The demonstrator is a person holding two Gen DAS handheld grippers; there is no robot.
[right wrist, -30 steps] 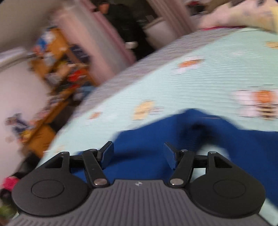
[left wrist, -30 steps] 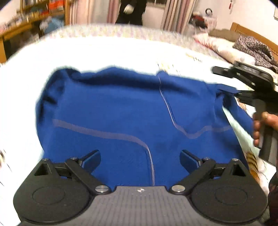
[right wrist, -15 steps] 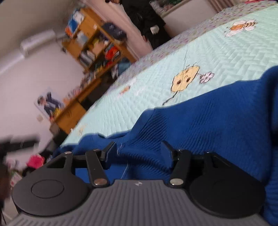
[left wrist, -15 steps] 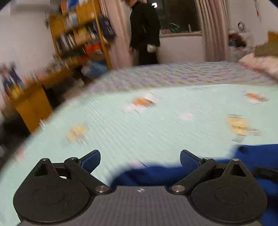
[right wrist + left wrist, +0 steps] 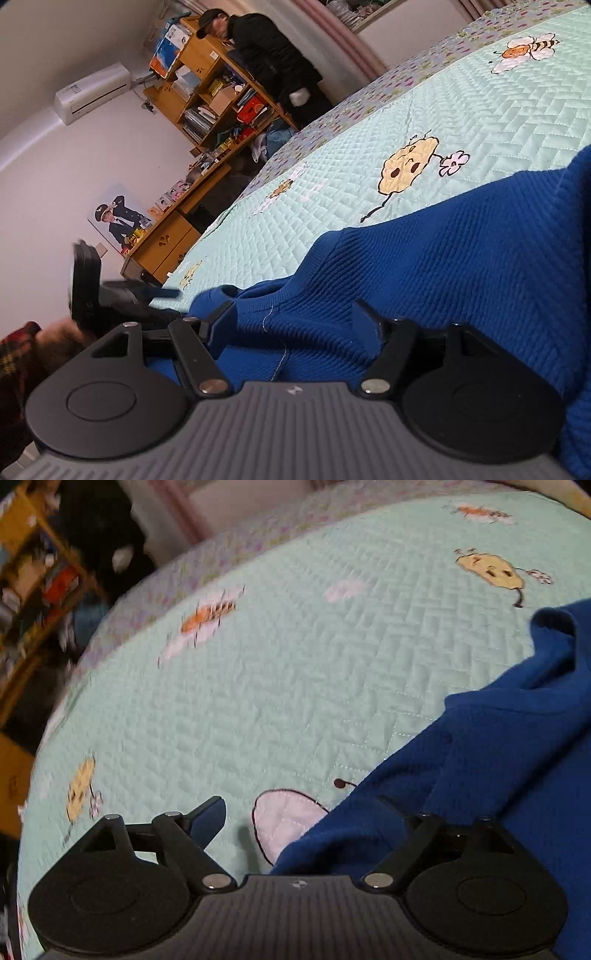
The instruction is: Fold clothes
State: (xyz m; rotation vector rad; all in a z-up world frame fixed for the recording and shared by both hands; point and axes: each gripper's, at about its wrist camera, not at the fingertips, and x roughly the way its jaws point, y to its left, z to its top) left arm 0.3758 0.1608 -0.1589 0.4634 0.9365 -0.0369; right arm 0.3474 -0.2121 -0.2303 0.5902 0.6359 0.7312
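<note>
On the pale quilted bedspread (image 5: 295, 672) the blue sweater (image 5: 461, 258) lies rumpled, so I'd let my closing left gripper (image 5: 306, 816) pinch its near edge cleanly while my opening right gripper (image 5: 295, 317), straddling a fold, takes only one layer.

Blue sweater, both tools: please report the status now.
Left tool closing, sweater edge between the jaws, no pinch visible. Right tool opening, low over the blue sweater. Sweater rumpled on quilt. Nothing in the way.
</note>
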